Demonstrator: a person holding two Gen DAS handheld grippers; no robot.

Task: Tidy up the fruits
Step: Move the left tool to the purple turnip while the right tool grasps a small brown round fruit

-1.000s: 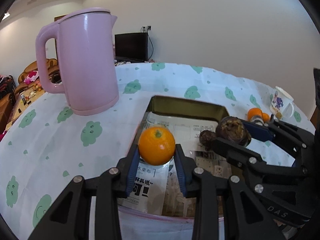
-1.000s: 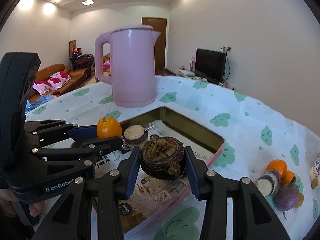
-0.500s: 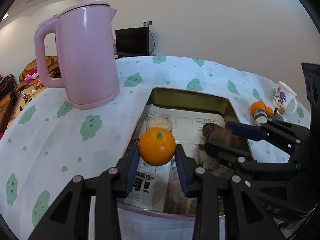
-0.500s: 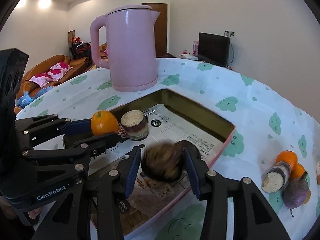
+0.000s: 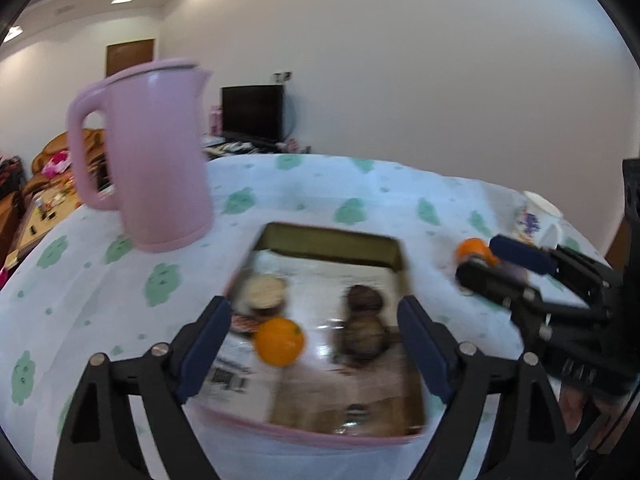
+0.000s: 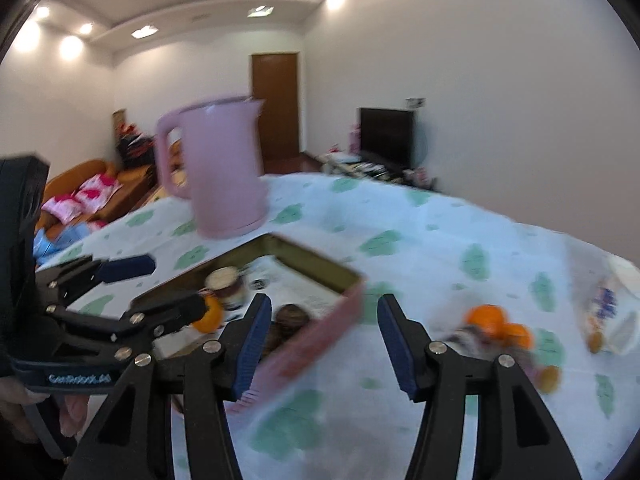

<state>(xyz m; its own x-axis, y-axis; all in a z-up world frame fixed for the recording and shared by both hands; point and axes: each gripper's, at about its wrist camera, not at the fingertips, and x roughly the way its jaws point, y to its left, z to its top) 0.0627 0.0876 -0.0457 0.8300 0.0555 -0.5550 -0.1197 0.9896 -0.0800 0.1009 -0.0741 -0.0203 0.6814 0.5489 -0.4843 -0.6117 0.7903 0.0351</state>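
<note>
A pink tray (image 5: 316, 432) lined with newspaper holds an orange (image 5: 279, 342), a cut taro piece (image 5: 264, 294) and two brown taro roots (image 5: 363, 332). My left gripper (image 5: 314, 346) is open and empty above the tray's near end. My right gripper (image 6: 320, 340) is open and empty over the tray's right rim (image 6: 320, 336); it also shows in the left wrist view (image 5: 496, 260). More fruit (image 6: 494, 326) lies on the tablecloth to the right of the tray. Both views are blurred.
A tall pink kettle (image 5: 156, 156) stands on the tablecloth behind the tray at left. A white printed mug (image 6: 608, 312) stands at the far right, beside the loose fruit. The table's edge curves away behind them.
My left gripper opened and let the orange drop into the tray. My right gripper released the brown taro root into the tray, opened wide and swung right. Both pulled back.
</note>
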